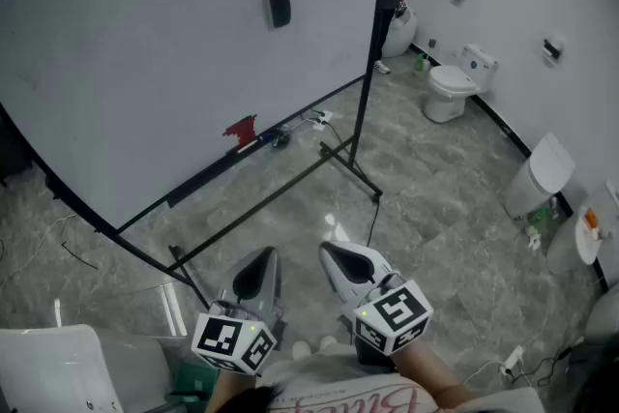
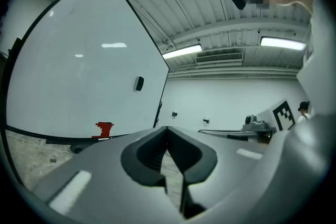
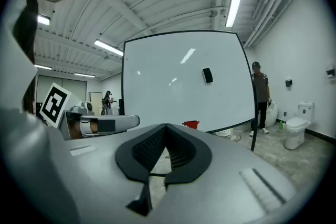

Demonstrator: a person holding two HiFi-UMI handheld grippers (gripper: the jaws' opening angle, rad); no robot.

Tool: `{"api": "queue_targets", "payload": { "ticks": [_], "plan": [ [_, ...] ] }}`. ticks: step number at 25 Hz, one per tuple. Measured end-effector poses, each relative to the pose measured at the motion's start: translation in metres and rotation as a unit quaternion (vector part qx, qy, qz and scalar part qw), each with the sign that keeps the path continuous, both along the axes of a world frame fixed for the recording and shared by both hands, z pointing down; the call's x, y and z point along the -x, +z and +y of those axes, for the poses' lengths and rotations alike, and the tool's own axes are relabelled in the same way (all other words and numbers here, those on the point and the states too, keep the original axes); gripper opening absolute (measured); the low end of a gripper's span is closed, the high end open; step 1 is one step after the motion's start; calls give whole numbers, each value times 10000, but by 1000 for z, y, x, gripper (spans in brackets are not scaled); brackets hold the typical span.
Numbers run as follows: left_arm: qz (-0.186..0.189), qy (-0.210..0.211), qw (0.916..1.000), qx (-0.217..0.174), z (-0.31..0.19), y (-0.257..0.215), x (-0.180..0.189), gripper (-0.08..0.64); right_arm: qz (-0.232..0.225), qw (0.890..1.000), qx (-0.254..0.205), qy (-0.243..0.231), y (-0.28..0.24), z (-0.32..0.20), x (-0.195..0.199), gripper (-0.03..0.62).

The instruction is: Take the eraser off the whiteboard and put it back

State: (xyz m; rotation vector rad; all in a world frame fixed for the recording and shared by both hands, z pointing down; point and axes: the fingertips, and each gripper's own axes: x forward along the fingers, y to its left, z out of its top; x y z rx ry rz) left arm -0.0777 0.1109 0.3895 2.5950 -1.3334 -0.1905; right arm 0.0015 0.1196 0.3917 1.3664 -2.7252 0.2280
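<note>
The small black rectangular eraser [image 1: 279,7] clings to the right half of the large white whiteboard [image 1: 145,82], well apart from the left gripper [image 1: 259,258] and right gripper [image 1: 335,252], both closed and empty, so one should open wide before approaching it squarely.

One whiteboard [image 1: 145,44], one eraser [image 1: 279,7], two tongs, left tongs [image 1: 261,258] and right tongs [image 1: 332,253]

The whiteboard [image 1: 145,63] is white in a black frame, with the black eraser [image 1: 279,7] on its face and a red piece [image 1: 241,131] at its lower edge. Below the whiteboard the floor [image 1: 435,198] is marbled grey. The left gripper [image 1: 259,258] and right gripper [image 1: 334,254] are grey, their cubes patterned with black-and-white squares.
</note>
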Motion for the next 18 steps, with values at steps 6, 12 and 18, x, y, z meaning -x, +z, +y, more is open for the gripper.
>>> {"api": "queue_targets", "payload": {
  "ticks": [6,12,18],
  "plan": [
    [-28,-85,10000,-12,1,1,-4,0,118,9999,-44,-70,1,2,-5,0],
    [-28,-189,9998,-12,1,2,-14,0,127,9998,-59,-140,2,1,-17,0],
    [-49,-353,9994,-9,1,4,-22,0,70,9996,-107,-265,4,0,-30,2]
  ]
}}
